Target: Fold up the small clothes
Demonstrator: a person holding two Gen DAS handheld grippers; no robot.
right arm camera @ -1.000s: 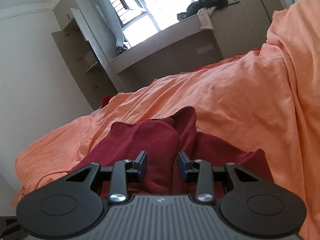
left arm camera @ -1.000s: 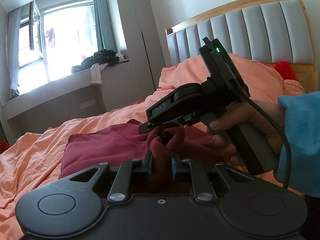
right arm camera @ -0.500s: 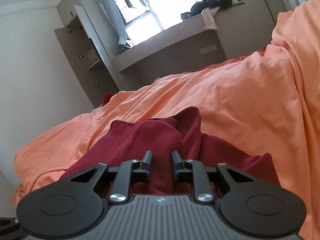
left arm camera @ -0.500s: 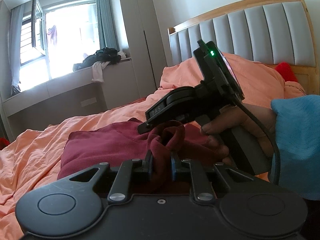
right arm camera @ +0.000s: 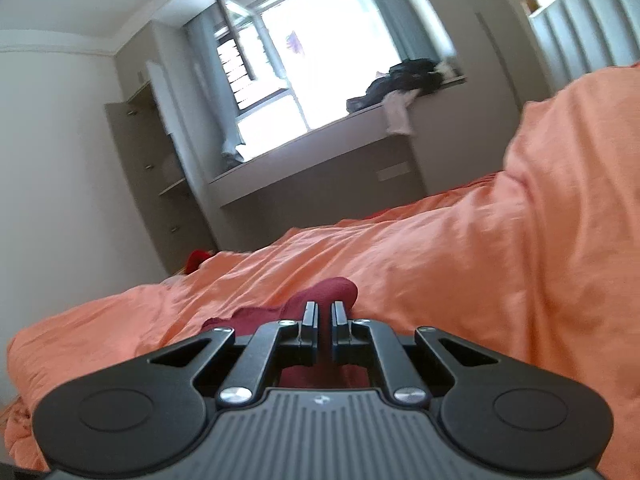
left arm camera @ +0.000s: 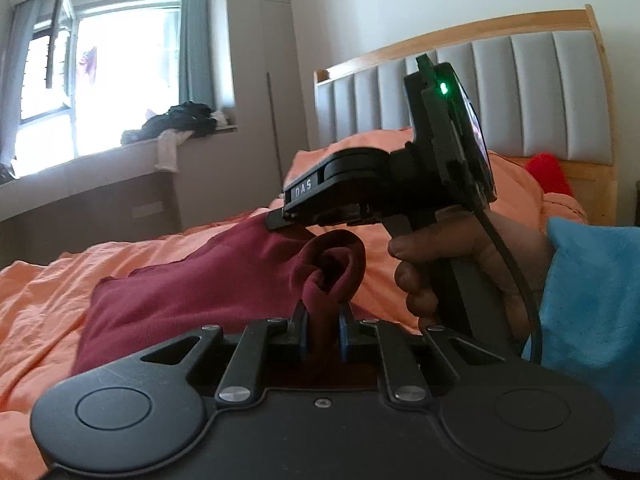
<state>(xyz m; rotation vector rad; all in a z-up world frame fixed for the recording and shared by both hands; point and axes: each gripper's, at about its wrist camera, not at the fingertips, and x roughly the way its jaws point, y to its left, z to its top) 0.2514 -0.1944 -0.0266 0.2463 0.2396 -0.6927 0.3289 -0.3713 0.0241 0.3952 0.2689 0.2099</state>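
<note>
- The small dark red garment [left arm camera: 192, 288] is spread across the orange bed cover [left arm camera: 48, 300], with 1 edge bunched up and lifted off the bed near the front.
- That bunched edge is pinched by the left tongs [left arm camera: 323, 322]; the jaws are nearly together and red cloth is squeezed between the pads, so it's a proper grasp.
- The right tongs [right arm camera: 325, 316] are clenched about as tight as they go, and in the right wrist view a thin bit of the red fabric looks caught between the pads, with more of it bulging just past the tips.
- From the left wrist view, the right tongs [left arm camera: 276, 222] sit just above the garment's far side, carried by a hand [left arm camera: 460, 272] in a blue sleeve [left arm camera: 592, 320].
- Step in hand looks like the lift before a fold: probably best done with both corners kept level and the cloth pulled lightly taut, so the fold lands flat instead of rolled.
- Worth watching: the bunch in the left tongs is twisted, so a crease could get carried over.
</note>
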